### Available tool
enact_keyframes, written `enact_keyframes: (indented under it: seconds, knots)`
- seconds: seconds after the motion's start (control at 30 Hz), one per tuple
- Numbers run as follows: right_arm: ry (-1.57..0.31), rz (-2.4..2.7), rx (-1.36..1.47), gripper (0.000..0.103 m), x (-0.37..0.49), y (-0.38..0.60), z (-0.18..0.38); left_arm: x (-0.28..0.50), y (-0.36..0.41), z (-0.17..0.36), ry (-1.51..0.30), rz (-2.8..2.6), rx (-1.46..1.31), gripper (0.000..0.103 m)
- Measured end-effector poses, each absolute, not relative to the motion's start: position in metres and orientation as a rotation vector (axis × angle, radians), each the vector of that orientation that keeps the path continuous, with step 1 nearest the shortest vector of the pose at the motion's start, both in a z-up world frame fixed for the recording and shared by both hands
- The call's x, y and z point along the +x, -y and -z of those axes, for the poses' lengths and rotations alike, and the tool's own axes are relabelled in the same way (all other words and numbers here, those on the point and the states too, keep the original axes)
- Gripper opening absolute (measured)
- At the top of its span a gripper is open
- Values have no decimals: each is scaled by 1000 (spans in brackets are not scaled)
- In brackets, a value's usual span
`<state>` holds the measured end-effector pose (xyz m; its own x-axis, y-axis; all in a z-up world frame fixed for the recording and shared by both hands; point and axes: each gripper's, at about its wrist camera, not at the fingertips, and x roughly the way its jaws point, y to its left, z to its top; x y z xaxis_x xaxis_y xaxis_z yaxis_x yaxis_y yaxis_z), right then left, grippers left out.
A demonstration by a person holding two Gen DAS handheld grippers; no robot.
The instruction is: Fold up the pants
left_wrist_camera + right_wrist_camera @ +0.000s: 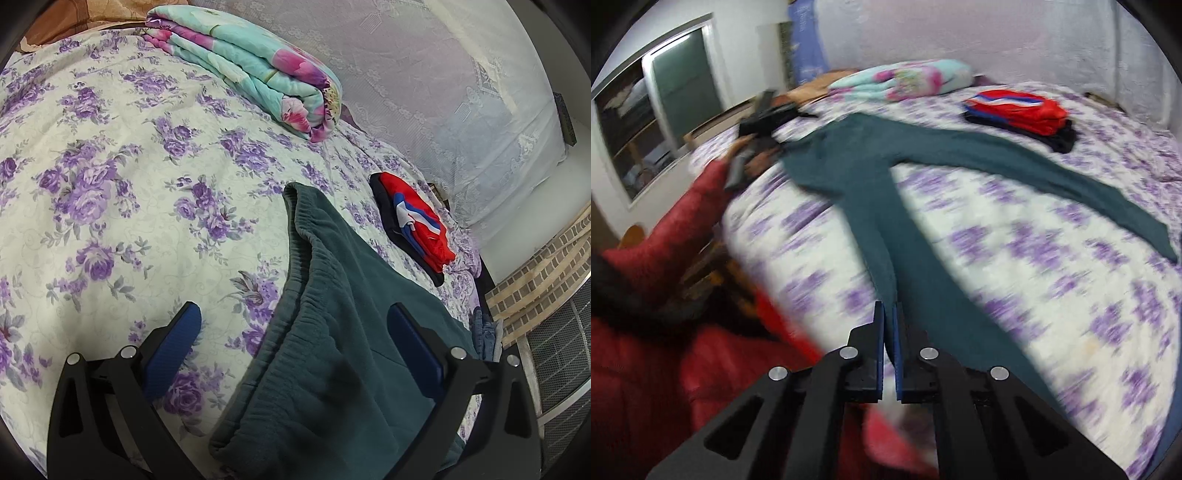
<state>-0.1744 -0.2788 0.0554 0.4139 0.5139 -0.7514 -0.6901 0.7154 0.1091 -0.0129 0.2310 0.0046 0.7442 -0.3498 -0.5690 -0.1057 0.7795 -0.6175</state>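
A pair of dark teal pants [871, 177] is spread flat on a bed [1015, 258] covered in a cream quilt with purple flowers, the two legs splayed in a V, one towards the near edge and one towards the far right corner. The ribbed elastic waistband [306, 236] is seen lying between the blue pads of the left gripper [295, 325], whose jaws are spread wide and are not pressing the cloth. The right gripper [888, 317] is pressed together above the near leg, with nothing visibly pinched. The fabric is judged soft, light and limp, likely to sag and crease, so it is best taken at the thicker waistband and the leg hems. A folded red garment [1015, 107] and a rolled floral blanket [243, 62] are placed near the far edge
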Motion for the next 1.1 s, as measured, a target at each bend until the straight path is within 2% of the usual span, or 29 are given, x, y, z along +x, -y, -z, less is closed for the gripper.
enact_keyframes:
  seconds: [0.07, 0.17, 0.27, 0.33, 0.37, 0.43, 0.53, 0.67, 1.0, 1.03, 1.1]
  knots:
    - [-928, -804, -244, 9, -190, 268, -34, -13, -231, -5, -730, 146, -679, 98]
    - [-1024, -793, -222, 9, -194, 270, -9, -13, -231, -5, -731, 146, -679, 98]
    - [-969, -739, -50, 9, -199, 310, -23, -13, -231, -5, -731, 145, -678, 98]
    - [-891, -653, 28, 22, -205, 345, -39, -13, -231, -5, -732, 145, -676, 98]
    - [-836, -561, 68, 39, -213, 373, -48, -13, -231, -5, -731, 147, -676, 98]
    - [-766, -410, 129, 48, -226, 416, -54, -13, -231, -5, -730, 148, -680, 98]
    - [-727, -211, 237, 48, -241, 481, -49, -13, -230, -5, -735, 146, -672, 98]
    - [-738, -170, 280, 48, -245, 510, -26, -13, -227, -6, -751, 148, -653, 98]
    - [-771, -144, -79, 48, -248, 481, 24, -18, -225, -5, -776, 158, -629, 98]
    - [-763, -141, -131, 43, -249, 477, 29, -19, -224, -6, -780, 155, -624, 98]
    - [-747, -138, -159, 23, -252, 475, 28, -24, -221, -8, -791, 152, -607, 98]
